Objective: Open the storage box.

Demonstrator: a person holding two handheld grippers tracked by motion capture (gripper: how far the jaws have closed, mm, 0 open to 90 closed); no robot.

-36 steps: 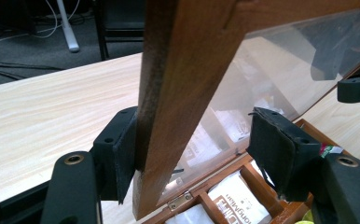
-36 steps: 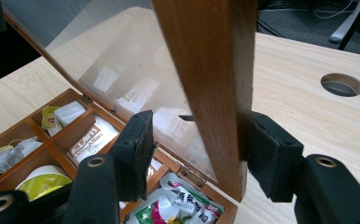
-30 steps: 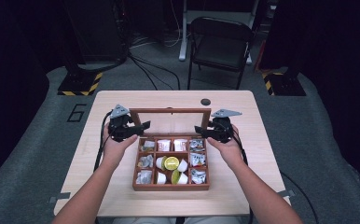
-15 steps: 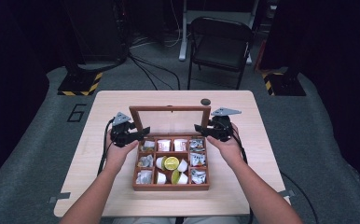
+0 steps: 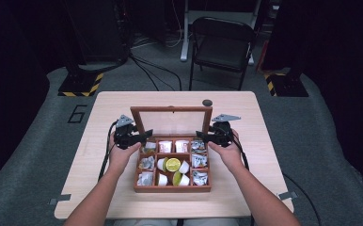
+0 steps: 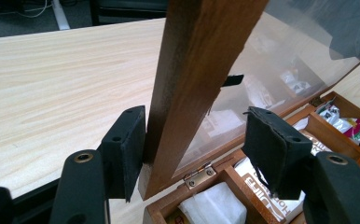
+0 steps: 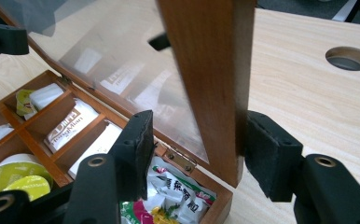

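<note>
A wooden compartment box [image 5: 172, 188] sits mid-table with its glass lid [image 5: 170, 109] standing upright. My left gripper [image 5: 144, 135] straddles the lid's left frame rail [image 6: 192, 70] low down near the hinge. Its jaws have just been closing; one pad [image 6: 127, 149] lies against the wood, the other pad [image 6: 271, 144] stands off it. My right gripper [image 5: 202, 136] straddles the right rail [image 7: 211, 60]. Its jaws have just been opening, with one pad [image 7: 269, 158] at the rail's outer edge and the other pad [image 7: 136, 149] clear of it.
The compartments hold tea bags [image 7: 73, 123], foil packets [image 5: 199, 160] and lime-green capsules [image 5: 172, 164]. A round hole [image 7: 349, 58] is in the tabletop [image 5: 109, 108] behind the lid's right corner. A folding chair [image 5: 222, 47] stands beyond the table.
My left hand has sunk down along the lid's left rail toward the box. The right hand and the lid have kept their places.
</note>
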